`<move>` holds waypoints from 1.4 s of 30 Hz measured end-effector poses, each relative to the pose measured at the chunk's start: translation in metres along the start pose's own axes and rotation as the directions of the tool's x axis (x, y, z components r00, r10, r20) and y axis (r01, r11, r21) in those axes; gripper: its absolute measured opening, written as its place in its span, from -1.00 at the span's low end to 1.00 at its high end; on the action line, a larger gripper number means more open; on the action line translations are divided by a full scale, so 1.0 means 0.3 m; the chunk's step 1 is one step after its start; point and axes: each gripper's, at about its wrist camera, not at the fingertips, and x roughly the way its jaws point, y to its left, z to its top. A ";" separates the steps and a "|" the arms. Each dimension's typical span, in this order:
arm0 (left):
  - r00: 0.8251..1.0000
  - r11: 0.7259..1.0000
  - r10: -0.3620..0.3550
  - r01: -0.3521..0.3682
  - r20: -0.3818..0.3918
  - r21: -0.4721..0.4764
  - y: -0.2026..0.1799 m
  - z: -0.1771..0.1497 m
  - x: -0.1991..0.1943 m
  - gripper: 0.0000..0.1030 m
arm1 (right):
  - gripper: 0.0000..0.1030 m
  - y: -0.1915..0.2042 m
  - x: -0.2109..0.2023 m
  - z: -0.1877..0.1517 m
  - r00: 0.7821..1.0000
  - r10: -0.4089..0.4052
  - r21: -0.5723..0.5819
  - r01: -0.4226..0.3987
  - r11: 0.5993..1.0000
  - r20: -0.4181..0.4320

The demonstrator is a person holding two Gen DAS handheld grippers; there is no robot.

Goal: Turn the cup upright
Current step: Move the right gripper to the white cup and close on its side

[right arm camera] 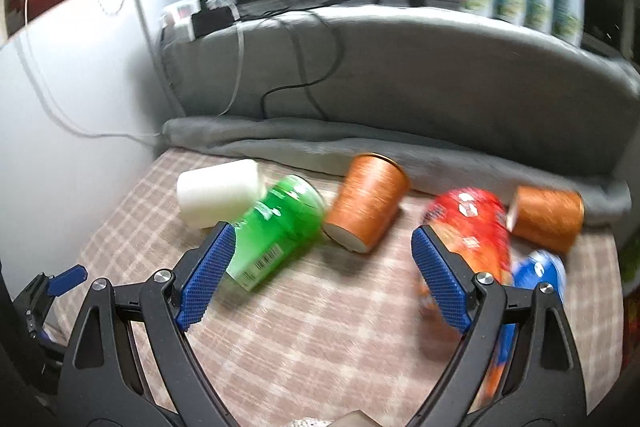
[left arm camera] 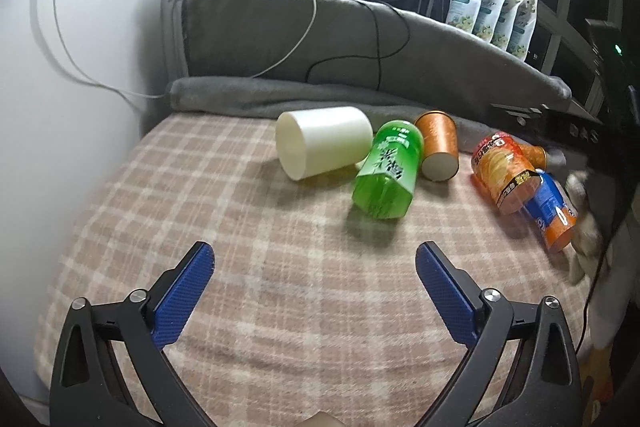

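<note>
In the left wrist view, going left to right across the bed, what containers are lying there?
White cup → green bottle → orange cup → red-orange chip canister → blue and orange canister. All lie on their sides on the plaid blanket.

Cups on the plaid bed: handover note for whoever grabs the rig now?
Left gripper: open, empty, hovering short of the items.
Right gripper: open, empty, facing the near orange cup.
All on their sides: white cup, both orange cups, the far one by the grey blanket, green bottle, chip can.
Done: nothing.
Left: grasp a cup, stand it upright.
</note>
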 end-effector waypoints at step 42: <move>0.993 0.985 0.049 -0.065 -0.103 -0.158 0.214 -0.010 0.100 0.90 | 0.74 0.554 0.732 0.115 0.923 -0.111 -0.871 -0.299 0.391 -0.367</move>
